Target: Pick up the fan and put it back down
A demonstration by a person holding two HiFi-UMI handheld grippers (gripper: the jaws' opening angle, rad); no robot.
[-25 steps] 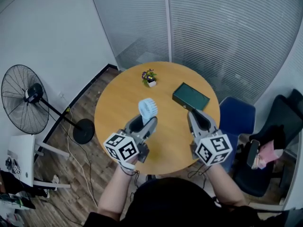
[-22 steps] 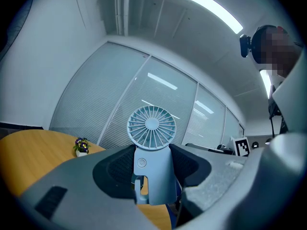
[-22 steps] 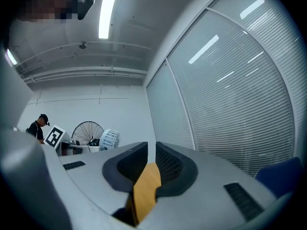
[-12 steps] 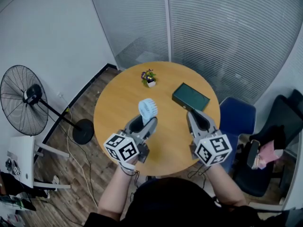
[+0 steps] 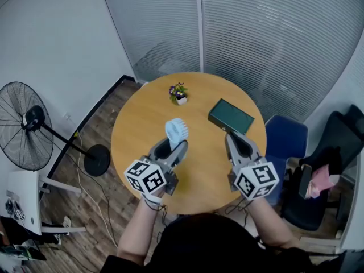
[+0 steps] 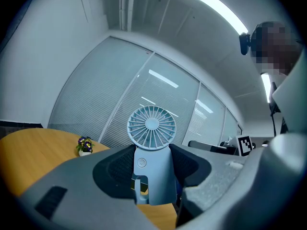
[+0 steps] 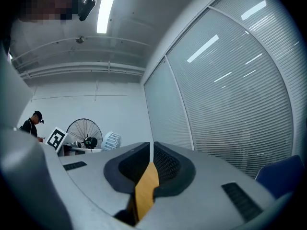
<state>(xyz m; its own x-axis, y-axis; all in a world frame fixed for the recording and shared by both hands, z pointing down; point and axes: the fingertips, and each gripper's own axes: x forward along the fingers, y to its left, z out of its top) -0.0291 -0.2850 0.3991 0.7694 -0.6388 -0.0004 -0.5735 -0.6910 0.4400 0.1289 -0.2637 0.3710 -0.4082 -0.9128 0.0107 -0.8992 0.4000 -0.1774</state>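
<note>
A small light-blue handheld fan (image 5: 177, 131) stands upright over the round wooden table (image 5: 142, 115). My left gripper (image 5: 170, 148) is shut on its handle. In the left gripper view the fan (image 6: 151, 128) fills the middle, with the dark pads (image 6: 116, 166) pressed on both sides of the handle. My right gripper (image 5: 235, 139) hovers over the table's right side and holds nothing. Its jaws are closing, down to a thin slit at the tips (image 7: 152, 150), with only the table top showing between them.
A potted plant (image 5: 180, 92) and a dark green flat box (image 5: 230, 116) lie on the far half of the table. A black floor fan (image 5: 25, 132) stands at the left. A blue chair (image 5: 287, 144) and a black chair (image 5: 335, 152) stand at the right.
The whole head view has shifted slightly, and the floor fan sits further left in it. The left gripper still holds the small fan, and both grippers keep their places in the picture.
</note>
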